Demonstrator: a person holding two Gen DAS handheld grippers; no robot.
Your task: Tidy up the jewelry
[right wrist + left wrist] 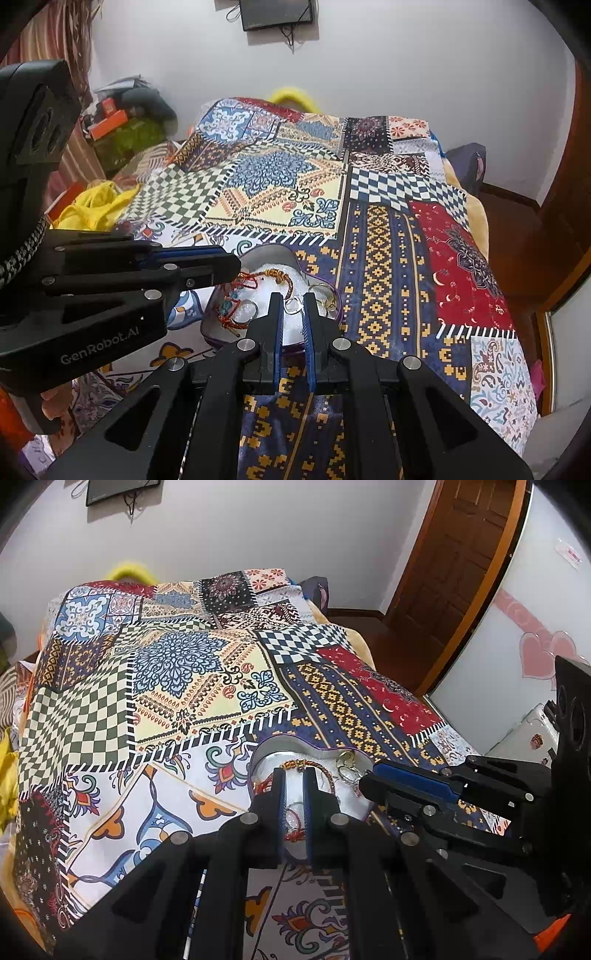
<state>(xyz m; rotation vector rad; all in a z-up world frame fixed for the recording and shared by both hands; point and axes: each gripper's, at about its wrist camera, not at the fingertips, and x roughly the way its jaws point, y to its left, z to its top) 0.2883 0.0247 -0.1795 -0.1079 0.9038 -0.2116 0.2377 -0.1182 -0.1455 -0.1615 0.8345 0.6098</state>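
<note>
"GenRobot.AI" is printed on the left claw's (236,271) body. Both claws are narrowly parted and hold nothing. Just ahead of the right claw (293,308), a purple-edged jewelry tray (275,254) on the patchwork bedspread (376,236) holds silver rings (291,304) and a braided bracelet (279,275).

Bedspread (177,672): you see patchwork prints covering the whole bed.
Door (454,565): brown wood, to your right of the bed.
Screen (277,13): dark, on the white wall, cables hanging below it.
Yellow cloth (94,206): bunched beside the bed's left edge.
</note>
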